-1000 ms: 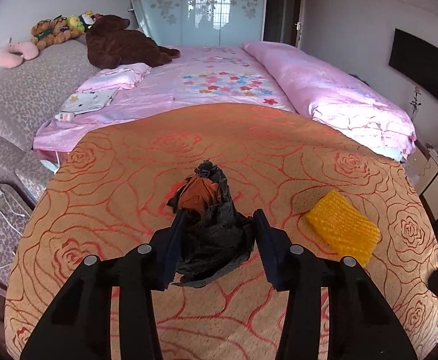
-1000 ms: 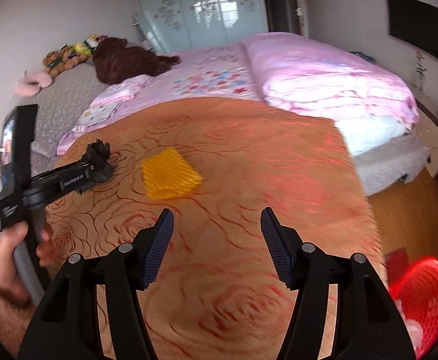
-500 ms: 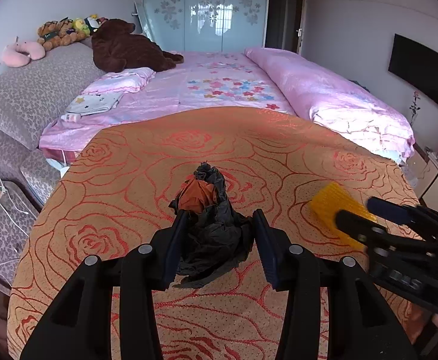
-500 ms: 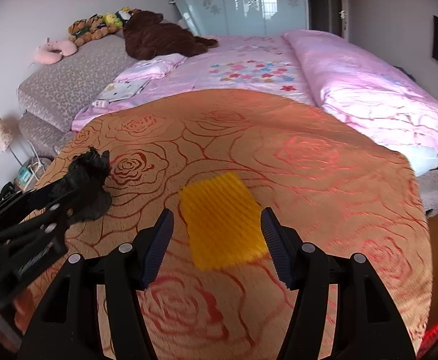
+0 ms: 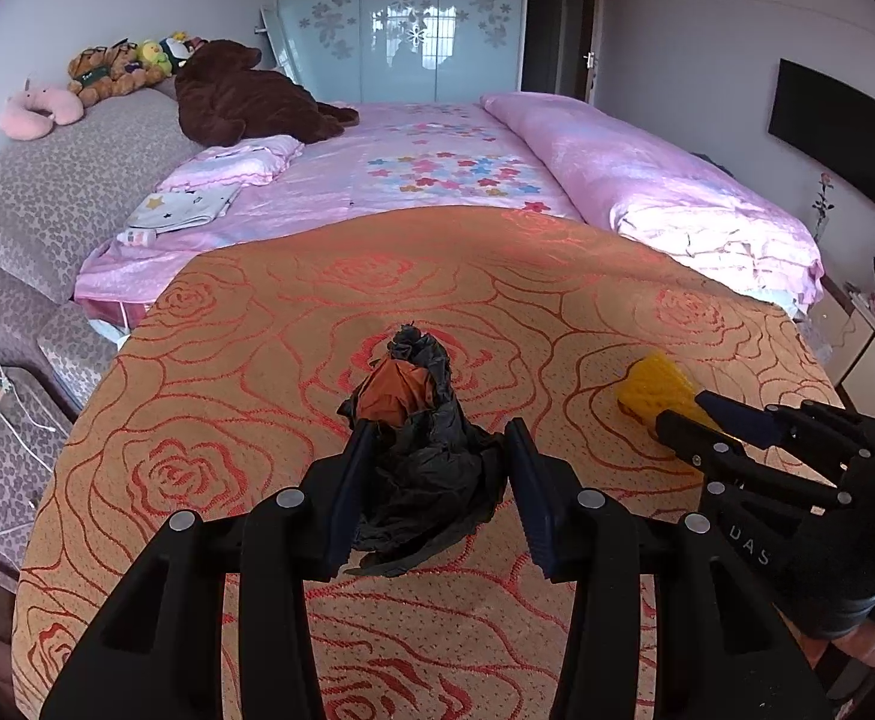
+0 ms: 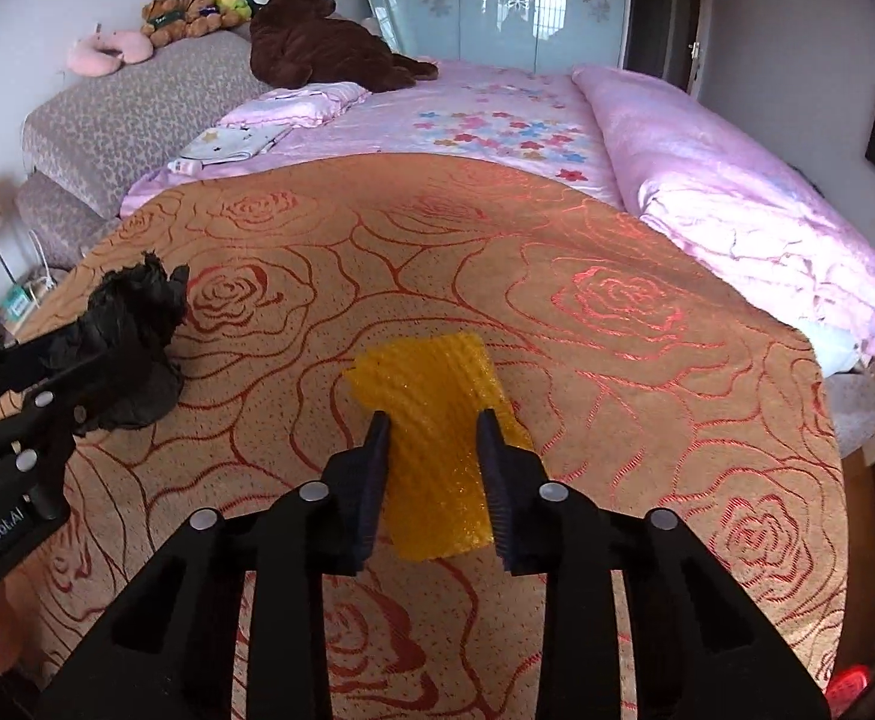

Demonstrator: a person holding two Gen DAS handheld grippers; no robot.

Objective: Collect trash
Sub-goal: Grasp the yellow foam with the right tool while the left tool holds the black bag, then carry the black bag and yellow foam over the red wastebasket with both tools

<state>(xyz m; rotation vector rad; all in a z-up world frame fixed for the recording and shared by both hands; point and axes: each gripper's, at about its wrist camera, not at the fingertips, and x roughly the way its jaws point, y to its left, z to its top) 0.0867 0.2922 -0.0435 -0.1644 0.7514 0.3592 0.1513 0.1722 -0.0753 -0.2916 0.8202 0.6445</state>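
A crumpled black plastic bag point(image 5: 431, 468) with a brown-orange wad in its top sits between the fingers of my left gripper point(image 5: 437, 438), which is shut on it just above the orange rose-patterned bedspread point(image 5: 257, 372). To its right lies a yellow foam net sheet point(image 6: 425, 384). My right gripper point(image 6: 431, 420) straddles it with its jaws closing, the pads pressing on the sheet's sides. In the left wrist view the right gripper point(image 5: 680, 414) pinches the yellow sheet point(image 5: 656, 381), whose far end tips up. The black bag point(image 6: 131, 324) shows at the left of the right wrist view.
Pink bedding point(image 5: 437, 180) and a rolled pink quilt point(image 5: 677, 192) lie beyond the bedspread. A brown plush bear point(image 5: 245, 102) rests by the grey headboard point(image 5: 59, 180). A red basket point(image 6: 851, 678) stands on the floor past the bed's right edge.
My right gripper swung left and down over the yellow sheet, then narrowed its jaws onto it. The left gripper and black bag stayed put.
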